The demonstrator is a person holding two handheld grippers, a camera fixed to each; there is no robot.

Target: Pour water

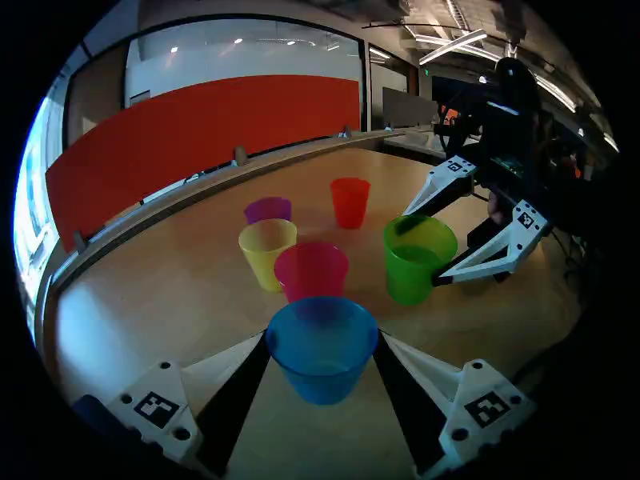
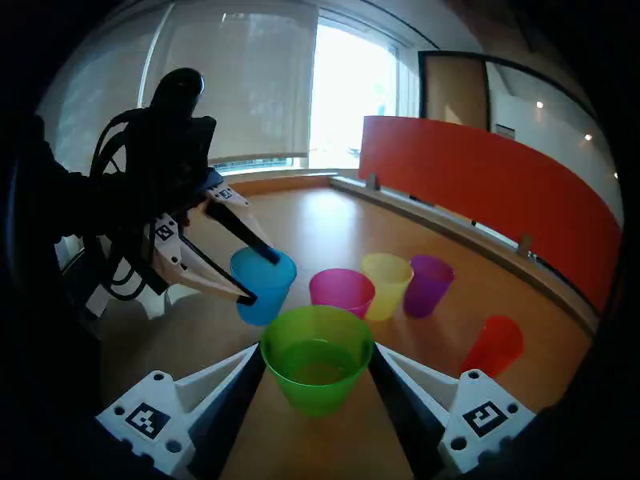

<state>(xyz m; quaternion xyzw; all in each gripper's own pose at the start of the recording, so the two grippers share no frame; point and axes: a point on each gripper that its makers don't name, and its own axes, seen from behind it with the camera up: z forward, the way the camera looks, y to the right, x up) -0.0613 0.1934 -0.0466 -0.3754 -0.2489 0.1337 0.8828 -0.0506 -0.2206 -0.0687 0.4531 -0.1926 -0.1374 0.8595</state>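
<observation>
In the left gripper view, reading from the left, a yellow cup (image 1: 266,252) stands on the tabletop (image 1: 160,304) with a purple cup (image 1: 268,210) just behind it, towards the far edge where an orange partition (image 1: 200,136) runs. Next comes a pink cup (image 1: 312,272), just beside the yellow one. Directly in front of it is the blue cup (image 1: 322,356), near the tabletop's near edge. It is upright, mouth up, long axis vertical, and the left gripper (image 1: 322,340) pinches it with one finger pressed to each side. A red cup (image 1: 350,202) stands farther back, apart from the group.

To its right is the green cup (image 1: 416,260), also upright with its mouth up. A liquid line shows low inside it. The right gripper (image 1: 420,248) reaches in from the right edge, its two fingers clamped on the cup's opposite sides.

The right gripper view shows the same grips: the left gripper (image 2: 262,278) on the blue cup (image 2: 262,284), and the right gripper (image 2: 318,348) on the green cup (image 2: 318,372). I cannot tell whether either cup rests on the wood.

The fingers carry square black-and-white marker tags (image 1: 156,406).
</observation>
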